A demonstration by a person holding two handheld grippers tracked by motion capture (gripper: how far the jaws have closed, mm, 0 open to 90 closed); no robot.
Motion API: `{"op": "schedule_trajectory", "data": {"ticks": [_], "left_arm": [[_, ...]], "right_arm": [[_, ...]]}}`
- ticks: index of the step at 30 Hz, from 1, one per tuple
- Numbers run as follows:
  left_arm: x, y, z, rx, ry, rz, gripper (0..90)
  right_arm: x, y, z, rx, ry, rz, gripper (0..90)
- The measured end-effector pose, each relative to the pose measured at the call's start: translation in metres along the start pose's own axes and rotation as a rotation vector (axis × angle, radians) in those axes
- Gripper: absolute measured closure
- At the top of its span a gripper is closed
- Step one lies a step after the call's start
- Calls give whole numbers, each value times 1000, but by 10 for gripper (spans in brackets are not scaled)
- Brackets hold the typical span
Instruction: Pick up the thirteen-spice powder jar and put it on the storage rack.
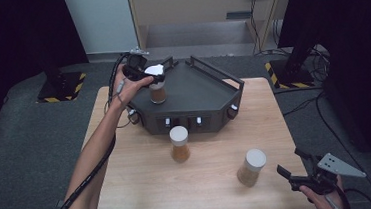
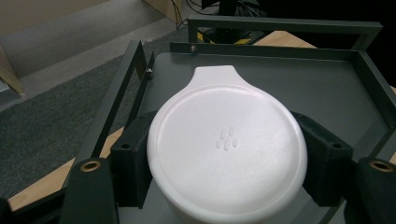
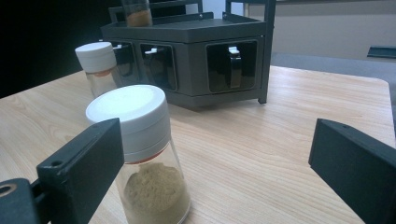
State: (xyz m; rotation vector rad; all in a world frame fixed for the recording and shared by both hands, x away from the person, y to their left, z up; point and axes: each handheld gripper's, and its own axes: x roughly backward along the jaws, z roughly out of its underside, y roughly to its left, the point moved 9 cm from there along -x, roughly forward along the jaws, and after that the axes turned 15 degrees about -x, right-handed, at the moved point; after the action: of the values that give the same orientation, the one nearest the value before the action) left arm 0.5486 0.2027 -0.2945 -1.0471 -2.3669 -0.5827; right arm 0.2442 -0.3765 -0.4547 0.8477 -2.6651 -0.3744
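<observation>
A spice jar (image 1: 157, 86) with a white cap (image 2: 227, 149) is gripped at the cap by the left gripper (image 1: 147, 72), whose two black jaws are pressed against opposite sides of the cap, as seen in the left gripper view. The jar is held upright over the flat top of the dark rack (image 1: 197, 91), near the rack's left rear corner; whether its base is touching the top cannot be told. In the high view brown powder is seen through the jar's clear wall, below the hand. The rack stands on the far half of the wooden table (image 1: 145, 188) and is bordered by low rails; small drawers are set in its front faces. Two more jars are standing upright on the table in front of the rack: one (image 1: 179, 144) just before the rack's front, the other (image 1: 251, 167) nearer the right front edge. The right gripper (image 1: 291, 169) is held low at the table's right front corner, its jaws spread wide with nothing between them. In the right gripper view the nearer jar (image 3: 144, 158) is seen just beyond the left jaw, apart from it, with pale powder in its lower part, and the other jar (image 3: 97, 67) stands farther off beside the rack (image 3: 196, 56).
</observation>
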Motion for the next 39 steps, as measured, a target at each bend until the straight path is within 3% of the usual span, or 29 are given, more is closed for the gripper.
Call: {"op": "schedule_trajectory", "data": {"ticks": [6,8,10,16,20,24,32,33,35,37,39], "left_arm": [[-1,0,1,6,-17,-8,290],[1,-3,0,4,-16,-43,207],[3,-5,-1,-15,-27,-51,137],[23,-9,-6,-20,-91,-76,81],[40,-18,-4,-65,-125,-91,81],[58,-28,7,-66,-184,-65,77],[88,-39,28,-73,-239,-49,61],[96,-43,35,-54,-263,-37,56],[100,-46,38,-55,-277,-32,54],[112,-55,46,-75,-298,-31,54],[123,-64,54,-68,-337,-8,51]], "right_arm": [[0,0,0,3,1,-2,38],[0,1,0,1,1,-2,38],[0,1,0,1,1,-1,38],[0,1,-1,6,0,-2,38],[0,0,0,1,-4,-2,38],[0,1,-1,5,-3,-4,37],[0,2,-1,10,-3,-4,38],[0,2,-1,10,-2,-3,37],[0,2,-1,10,-2,-3,37],[0,2,-1,11,-3,-1,37],[0,2,-1,9,-3,0,37]]}}
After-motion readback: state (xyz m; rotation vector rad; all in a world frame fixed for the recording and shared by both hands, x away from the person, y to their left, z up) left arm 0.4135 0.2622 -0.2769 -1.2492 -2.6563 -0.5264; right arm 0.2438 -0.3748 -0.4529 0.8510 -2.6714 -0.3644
